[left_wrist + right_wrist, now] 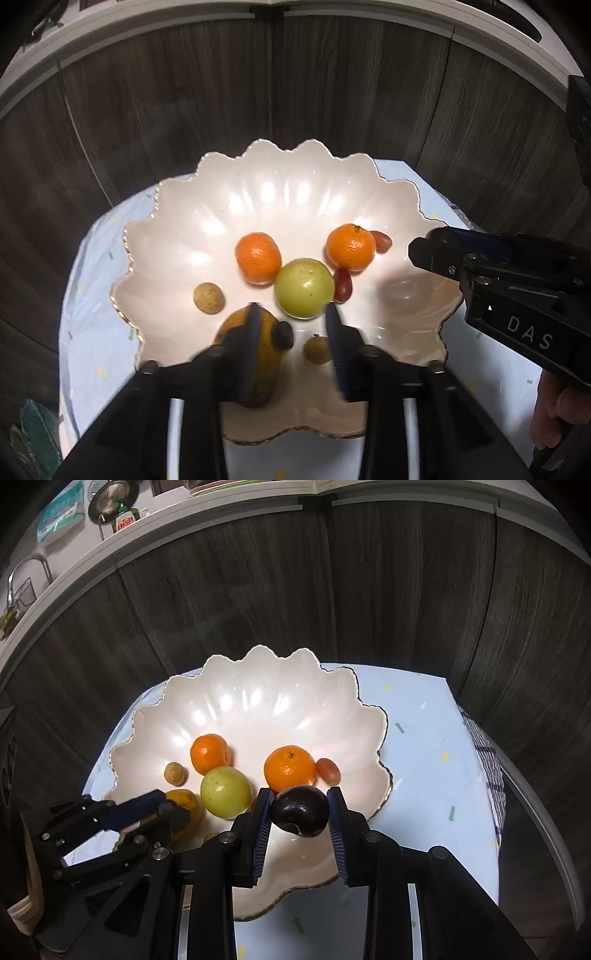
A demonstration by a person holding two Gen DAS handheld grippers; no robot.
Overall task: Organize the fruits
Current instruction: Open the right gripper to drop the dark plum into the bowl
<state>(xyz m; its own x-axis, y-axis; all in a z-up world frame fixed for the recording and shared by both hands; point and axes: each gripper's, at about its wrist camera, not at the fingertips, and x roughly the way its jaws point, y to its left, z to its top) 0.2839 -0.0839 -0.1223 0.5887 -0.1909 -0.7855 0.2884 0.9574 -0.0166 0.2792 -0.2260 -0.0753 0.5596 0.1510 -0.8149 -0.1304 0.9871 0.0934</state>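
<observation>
Overhead light throws white glare streaks on the bowl (280, 192) toward 12 o'clock; cabinets stay dim, fisheye bends the edges, and the near left hand-held gripper (291, 314) blurs.

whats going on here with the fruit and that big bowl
A person with a gripper in each hand is gathering fruit into a scalloped white bowl. The right gripper has a dark plum between its pads, low over the bowl. The left gripper is open, its left finger across a yellow-brown fruit lying in the bowl. Two oranges, a green fruit and some small fruits are already in.
</observation>
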